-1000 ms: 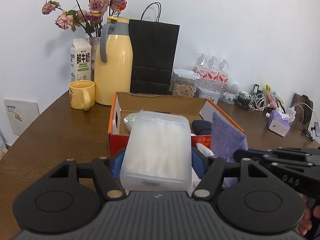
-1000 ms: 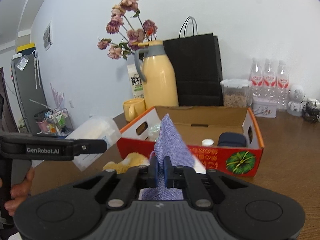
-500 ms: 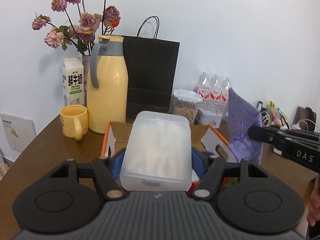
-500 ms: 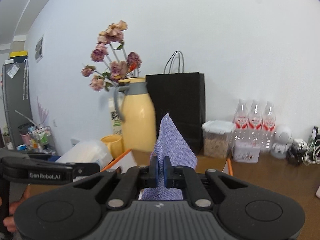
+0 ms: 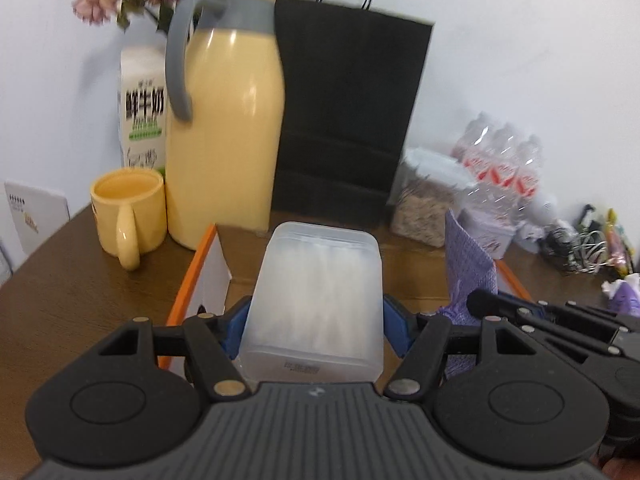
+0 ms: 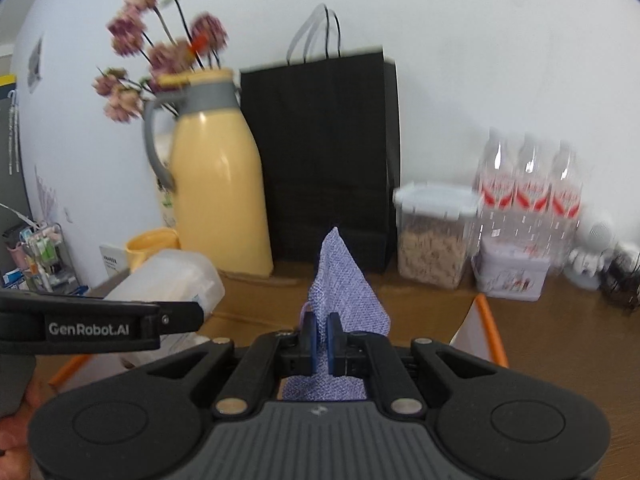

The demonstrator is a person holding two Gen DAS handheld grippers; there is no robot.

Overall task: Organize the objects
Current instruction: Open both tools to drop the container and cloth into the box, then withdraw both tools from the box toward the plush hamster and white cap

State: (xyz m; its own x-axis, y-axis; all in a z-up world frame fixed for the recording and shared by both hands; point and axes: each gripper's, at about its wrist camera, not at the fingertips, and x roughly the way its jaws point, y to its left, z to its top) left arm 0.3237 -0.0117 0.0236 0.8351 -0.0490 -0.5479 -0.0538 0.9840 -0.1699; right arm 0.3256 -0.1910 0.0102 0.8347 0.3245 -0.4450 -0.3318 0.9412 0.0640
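My left gripper (image 5: 314,316) is clamped on a frosted translucent plastic box (image 5: 316,300), held above the open orange-edged cardboard box (image 5: 200,276) on the brown wooden desk (image 5: 80,280). My right gripper (image 6: 320,338) is pinched tight on a lavender knitted cloth (image 6: 344,292), which stands up in a peak before the black paper bag (image 6: 324,152).

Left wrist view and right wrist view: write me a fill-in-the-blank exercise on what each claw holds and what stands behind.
1. The left claw grips a translucent plastic ____.
2. The right claw is shut on a ____ cloth.
3. The yellow mug stands beside the yellow ____.
4. Behind the orange-edged cardboard box stands a ____ paper bag.

Missing words: container; purple; jug; black
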